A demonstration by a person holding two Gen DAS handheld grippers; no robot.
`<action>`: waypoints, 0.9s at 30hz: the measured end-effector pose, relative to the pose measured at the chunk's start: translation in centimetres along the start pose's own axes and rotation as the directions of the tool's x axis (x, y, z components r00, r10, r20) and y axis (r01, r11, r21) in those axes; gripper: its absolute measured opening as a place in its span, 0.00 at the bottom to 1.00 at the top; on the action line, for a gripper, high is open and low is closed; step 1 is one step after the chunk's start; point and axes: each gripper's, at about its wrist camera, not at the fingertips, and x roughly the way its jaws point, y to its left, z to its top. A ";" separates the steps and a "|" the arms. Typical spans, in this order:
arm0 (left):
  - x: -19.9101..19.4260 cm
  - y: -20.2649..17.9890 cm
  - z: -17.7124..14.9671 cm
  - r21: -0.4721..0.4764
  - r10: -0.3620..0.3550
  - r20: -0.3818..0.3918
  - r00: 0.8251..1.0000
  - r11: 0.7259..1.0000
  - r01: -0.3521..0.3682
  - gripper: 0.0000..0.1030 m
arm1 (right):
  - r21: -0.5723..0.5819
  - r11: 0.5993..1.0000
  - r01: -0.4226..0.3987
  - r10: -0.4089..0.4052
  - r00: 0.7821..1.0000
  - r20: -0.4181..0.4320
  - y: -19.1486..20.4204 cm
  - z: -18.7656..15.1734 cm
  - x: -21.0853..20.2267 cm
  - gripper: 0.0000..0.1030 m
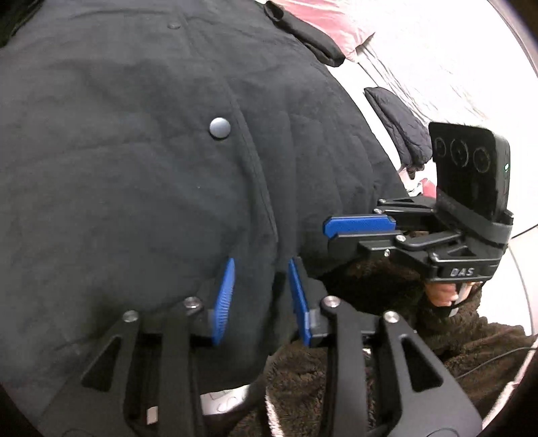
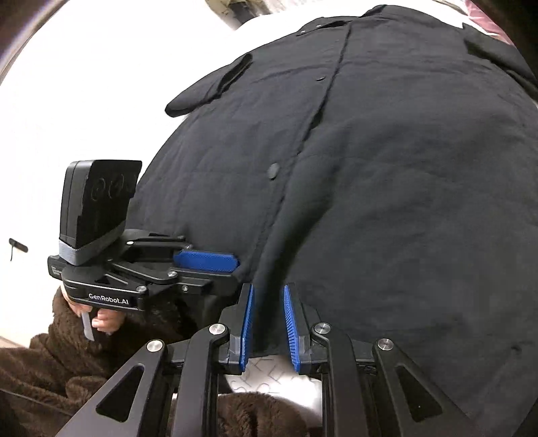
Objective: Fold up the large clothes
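A large dark jacket (image 1: 134,168) with snap buttons (image 1: 220,127) lies spread on a white sheet (image 1: 454,60). Its front placket (image 2: 322,101) runs away from me. My left gripper (image 1: 260,265) stands at the near hem, its blue pads (image 1: 224,302) apart with the hem's fabric loose between them. Beside it on the right is my right gripper (image 1: 328,230), seen from the side at the same hem. In the right wrist view my right gripper (image 2: 268,289) has its pads (image 2: 290,322) a little apart astride the placket edge, and my left gripper (image 2: 235,265) is at the left.
A person's hands (image 1: 440,295) (image 2: 104,319) in brown fleece sleeves (image 2: 67,353) hold the grippers at the near edge. A pink cloth (image 1: 319,20) lies beyond the jacket. A dark padded piece (image 1: 400,127) rests on the sheet to the right. White sheet (image 2: 84,101) extends left.
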 end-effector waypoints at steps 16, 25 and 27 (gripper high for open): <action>-5.5 0.7 0.5 -0.024 -0.121 0.106 0.987 0.992 0.124 0.04 | -0.060 0.965 -0.257 0.257 0.966 -0.008 1.9 0.7 1.6 0.58; -3.7 -0.6 -0.9 0.046 -0.175 -0.052 0.983 0.983 0.178 0.15 | -0.177 0.922 -0.346 0.325 0.936 -0.136 5.9 -1.6 1.7 0.58; -2.7 -0.6 -1.3 0.054 -0.142 -0.106 0.984 0.987 0.149 0.19 | -0.208 0.937 -0.280 0.255 0.957 -0.139 5.7 -2.3 0.6 0.58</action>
